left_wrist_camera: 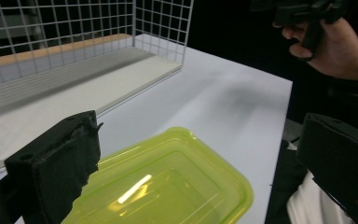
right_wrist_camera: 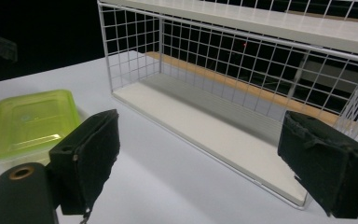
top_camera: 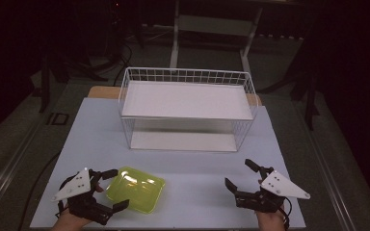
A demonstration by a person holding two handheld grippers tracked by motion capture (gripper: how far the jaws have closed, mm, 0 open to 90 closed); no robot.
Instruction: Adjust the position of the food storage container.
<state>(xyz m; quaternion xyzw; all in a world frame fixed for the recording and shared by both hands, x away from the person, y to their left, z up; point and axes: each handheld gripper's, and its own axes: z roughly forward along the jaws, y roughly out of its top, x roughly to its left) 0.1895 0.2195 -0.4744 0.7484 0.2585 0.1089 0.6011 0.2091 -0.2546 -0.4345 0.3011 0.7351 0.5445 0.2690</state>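
No text, label, brand, number or sign can be read anywhere in these views. The yellow-green container (top_camera: 135, 188), the white wire shelf (top_camera: 187, 108) and the counter (top_camera: 192, 168) all show plain, unmarked surfaces.

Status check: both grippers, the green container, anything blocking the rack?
Left gripper open, jaws astride the translucent yellow-green plastic container. Right gripper open, empty. White two-tier wire rack bare; table between is unobstructed.
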